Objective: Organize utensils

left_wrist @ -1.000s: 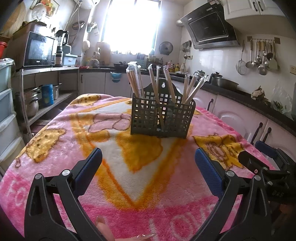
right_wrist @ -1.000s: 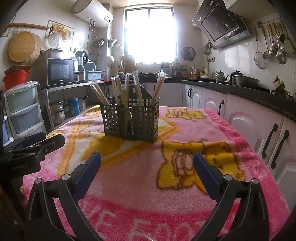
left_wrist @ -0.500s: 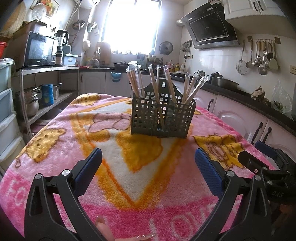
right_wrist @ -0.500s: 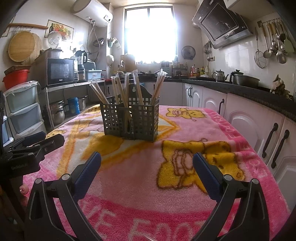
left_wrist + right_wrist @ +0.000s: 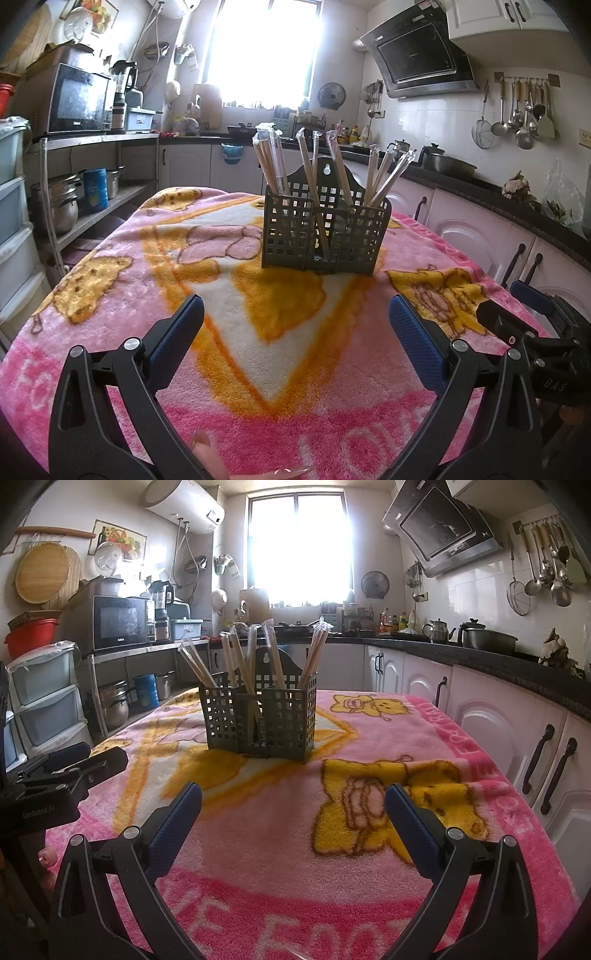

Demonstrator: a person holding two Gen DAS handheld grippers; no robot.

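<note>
Left wrist view: the left gripper point(image 5: 295, 325) sits low over the pink cartoon blanket point(image 5: 110, 288), fingers spread wide with nothing between the blue pads point(image 5: 177, 343). Straight ahead, well apart from it, a dark grid utensil caddy point(image 5: 325, 236) stands upright on the blanket, stuffed with plastic-wrapped chopsticks point(image 5: 314, 173) leaning across its compartments. The right gripper point(image 5: 517, 306) pokes in at the right edge, can't really tell its spread from here.

Right wrist view: the right gripper point(image 5: 293, 805) is also wide open and empty above the blanket point(image 5: 424, 738). The caddy point(image 5: 258, 716) is ahead, slightly left. The left gripper point(image 5: 77, 760) shows at the left edge, with a microwave point(image 5: 118, 624) on the shelf behind.
</note>
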